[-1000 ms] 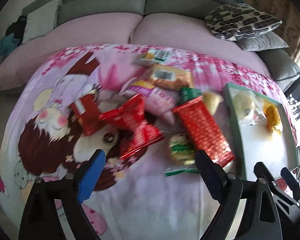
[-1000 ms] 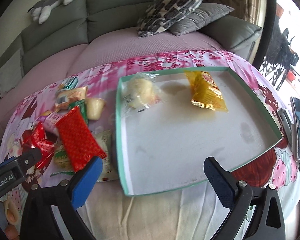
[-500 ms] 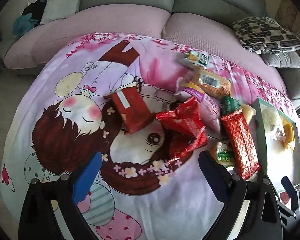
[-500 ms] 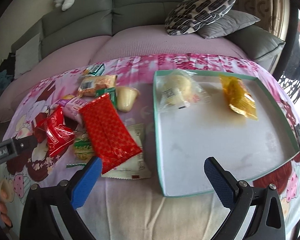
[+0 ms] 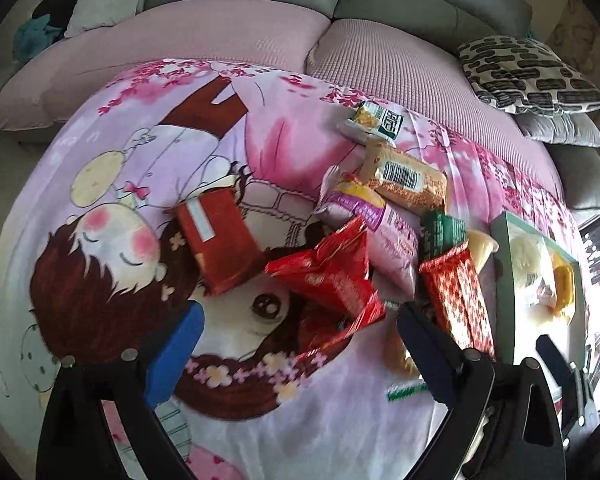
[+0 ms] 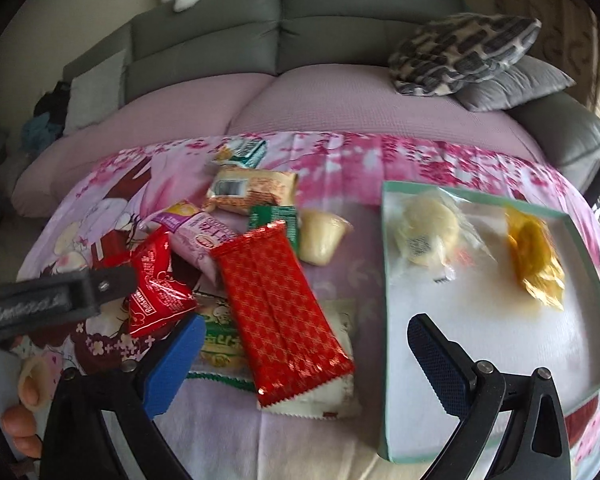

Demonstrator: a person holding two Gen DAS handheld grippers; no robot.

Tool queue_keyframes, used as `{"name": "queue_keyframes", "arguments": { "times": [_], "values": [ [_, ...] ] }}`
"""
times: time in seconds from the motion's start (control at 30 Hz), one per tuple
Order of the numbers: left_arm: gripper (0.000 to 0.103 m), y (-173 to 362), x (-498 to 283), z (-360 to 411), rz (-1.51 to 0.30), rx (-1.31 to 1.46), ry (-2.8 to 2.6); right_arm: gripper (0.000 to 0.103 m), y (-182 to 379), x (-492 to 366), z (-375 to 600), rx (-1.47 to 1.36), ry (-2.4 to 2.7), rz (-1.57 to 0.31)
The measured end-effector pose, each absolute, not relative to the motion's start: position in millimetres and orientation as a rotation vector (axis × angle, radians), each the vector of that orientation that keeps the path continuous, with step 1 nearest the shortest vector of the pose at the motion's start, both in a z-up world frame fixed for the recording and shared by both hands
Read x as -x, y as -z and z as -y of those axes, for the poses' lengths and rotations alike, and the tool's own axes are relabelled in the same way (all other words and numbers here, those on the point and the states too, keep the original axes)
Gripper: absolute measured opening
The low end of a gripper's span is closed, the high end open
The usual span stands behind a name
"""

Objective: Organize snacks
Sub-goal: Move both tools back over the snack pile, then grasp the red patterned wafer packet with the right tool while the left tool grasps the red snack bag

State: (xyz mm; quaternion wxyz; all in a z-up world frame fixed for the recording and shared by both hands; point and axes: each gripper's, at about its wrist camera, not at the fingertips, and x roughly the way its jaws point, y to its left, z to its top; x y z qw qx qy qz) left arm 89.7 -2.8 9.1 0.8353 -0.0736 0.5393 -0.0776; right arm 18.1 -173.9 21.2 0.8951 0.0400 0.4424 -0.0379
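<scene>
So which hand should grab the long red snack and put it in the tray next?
Probably the right gripper. It is open, with the long red snack lying between its fingers and the tray just beside. The left gripper faces the crinkly red bag instead.

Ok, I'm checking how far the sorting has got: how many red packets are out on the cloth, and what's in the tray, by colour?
Red, on the cloth: 3 (dark red pack, crinkly red bag, long patterned red packet)
Pale, in the tray: 1 (wrapped bun)
Yellow, in the tray: 1 (yellow packet)
Total: 5
</scene>
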Motion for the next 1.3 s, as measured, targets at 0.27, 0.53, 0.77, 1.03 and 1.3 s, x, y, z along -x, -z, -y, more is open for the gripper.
{"name": "queue_keyframes", "arguments": {
  "times": [0.27, 0.53, 0.77, 1.03, 1.3],
  "values": [
    [0.097, 0.6, -97.3, 6.4, -1.163, 0.186, 0.18, 0.082, -6.1, -34.7, 171.2, -0.102, 0.025, -0.971],
    [0.097, 9.0, -101.3, 11.4, -1.185, 0.194, 0.177, 0.082, -0.2, -42.9, 168.3, -0.102, -0.011, -0.994],
    [0.092, 18.8, -105.7, 20.1, -1.216, 0.18, 0.165, 0.082, 9.6, -49.2, 174.4, -0.121, -0.011, -1.03],
    [0.076, 31.8, -112.1, 27.5, -1.248, 0.182, 0.18, 0.072, 13.2, -49.7, 176.3, -0.108, -0.003, -1.035],
    [0.058, 32.2, -113.7, 33.5, -1.243, 0.187, 0.208, 0.057, 9.9, -47.4, 181.2, -0.12, 0.021, -1.023]
  ]
}}
